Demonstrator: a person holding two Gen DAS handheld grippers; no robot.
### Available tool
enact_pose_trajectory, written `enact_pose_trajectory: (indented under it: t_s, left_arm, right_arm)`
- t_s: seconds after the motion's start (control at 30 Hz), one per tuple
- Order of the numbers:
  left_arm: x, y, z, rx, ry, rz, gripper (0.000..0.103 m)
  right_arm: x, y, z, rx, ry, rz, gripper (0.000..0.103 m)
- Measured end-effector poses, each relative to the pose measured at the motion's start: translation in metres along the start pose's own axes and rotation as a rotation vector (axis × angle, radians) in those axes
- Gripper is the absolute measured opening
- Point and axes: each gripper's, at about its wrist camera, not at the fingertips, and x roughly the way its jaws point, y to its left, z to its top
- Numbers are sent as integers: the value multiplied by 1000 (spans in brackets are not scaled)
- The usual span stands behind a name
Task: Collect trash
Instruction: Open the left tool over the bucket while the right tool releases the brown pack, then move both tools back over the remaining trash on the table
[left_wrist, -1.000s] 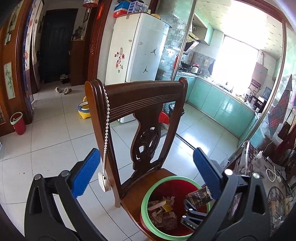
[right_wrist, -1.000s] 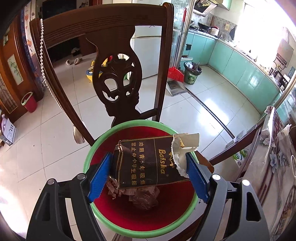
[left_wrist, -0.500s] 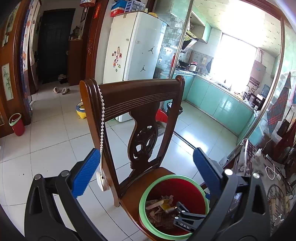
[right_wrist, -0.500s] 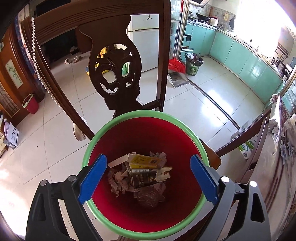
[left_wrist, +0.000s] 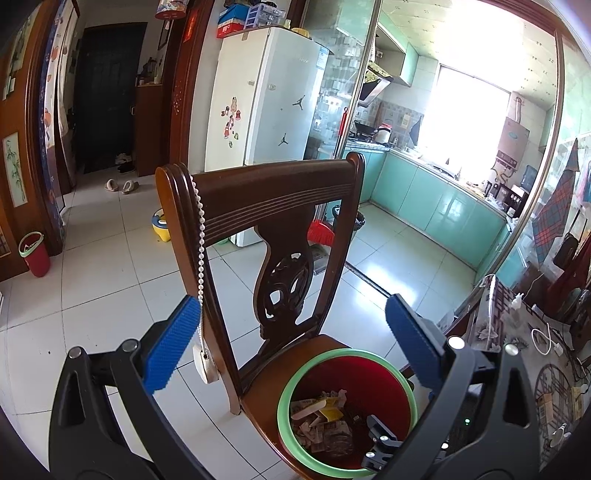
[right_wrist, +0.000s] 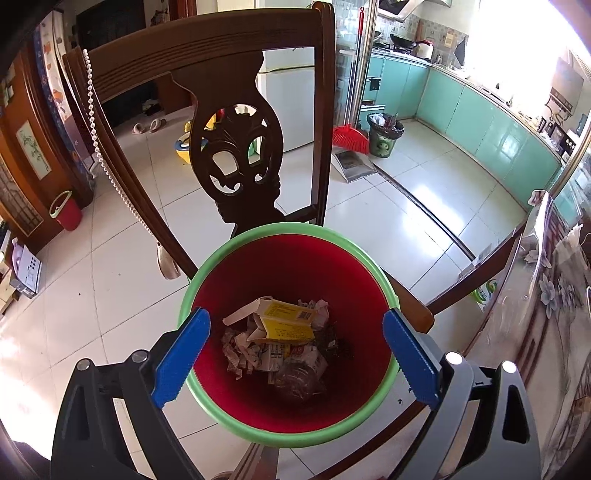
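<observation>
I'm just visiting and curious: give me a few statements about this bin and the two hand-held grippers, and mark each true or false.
1. The red bin stands on the floor. False: it sits on the wooden chair seat.
2. The right hand-held gripper is open above the bin. True.
3. The left hand-held gripper grips a carton. False: it is open, holding nothing.
4. A yellow carton lies in the bin. True.
5. A bead string hangs from the chair. True.

The right gripper (right_wrist: 295, 347), now spread empty, is hanging over the red bin (right_wrist: 288, 434), its dark cigarette pack having dropped among the trash (right_wrist: 280, 339).
</observation>
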Motion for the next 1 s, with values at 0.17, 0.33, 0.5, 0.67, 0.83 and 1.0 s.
enact_pose_trajectory:
  t_s: [0.17, 0.33, 0.5, 0.67, 0.83, 1.0]
  left_arm:
    - [-3, -9, -4, 27, -6, -15, 98]
    - [-9, -33, -10, 96, -10, -48, 98]
    - [-17, -70, -20, 196, -19, -87, 98]
    - [-23, -112, -34, 249, 12, -183, 98]
    - [-39, -157, -54, 265, 45, -320, 98]
    - [-56, -209, -95, 383, 76, -401, 98]
  right_arm:
    - [-31, -10, -21, 29, -23, 5, 92]
    - [-67, -32, -52, 82, -46, -13, 92]
    - [-105, -63, -88, 150, -70, -41, 92]
    - [-144, -94, -129, 201, -89, -95, 92]
    - [-184, -127, -170, 235, -95, -160, 92]
    - [-221, -159, -213, 284, -104, -220, 92]
